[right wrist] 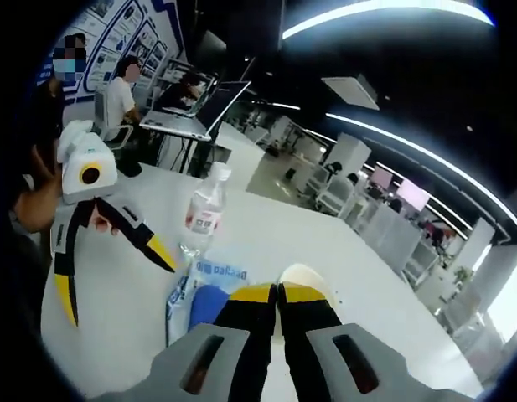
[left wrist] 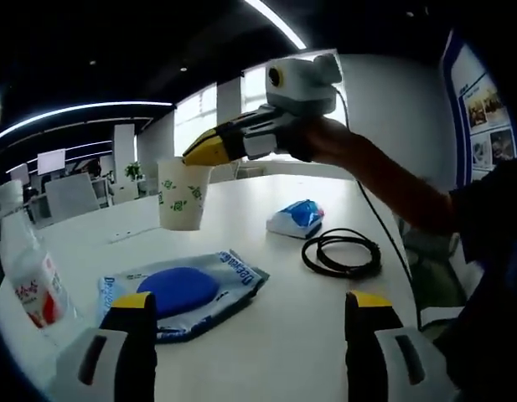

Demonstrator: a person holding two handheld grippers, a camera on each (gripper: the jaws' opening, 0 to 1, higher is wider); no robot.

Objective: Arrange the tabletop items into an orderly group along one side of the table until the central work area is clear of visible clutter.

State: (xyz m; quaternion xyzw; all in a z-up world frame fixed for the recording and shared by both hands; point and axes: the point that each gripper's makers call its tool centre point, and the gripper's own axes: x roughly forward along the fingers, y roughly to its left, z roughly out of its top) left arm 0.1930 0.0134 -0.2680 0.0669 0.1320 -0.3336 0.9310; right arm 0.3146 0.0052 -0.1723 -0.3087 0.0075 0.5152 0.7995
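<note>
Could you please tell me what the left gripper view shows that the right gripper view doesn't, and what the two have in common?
The left gripper view alone has the coiled black cable and a small blue-and-white pack on the white table. The right gripper view alone has people at desks behind the table. Both share the paper cup, pinched at its rim by the right gripper, the water bottle, the blue wipes pack and the open left gripper.

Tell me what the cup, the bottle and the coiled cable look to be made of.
Cup: likely paper, matte white with a printed green pattern, thin rim pinched by the right gripper.
Bottle: clear glossy plastic, see-through wall, white cap, printed label.
Cable: black, probably rubber or plastic sheathing, faint sheen, coiled loosely.
</note>
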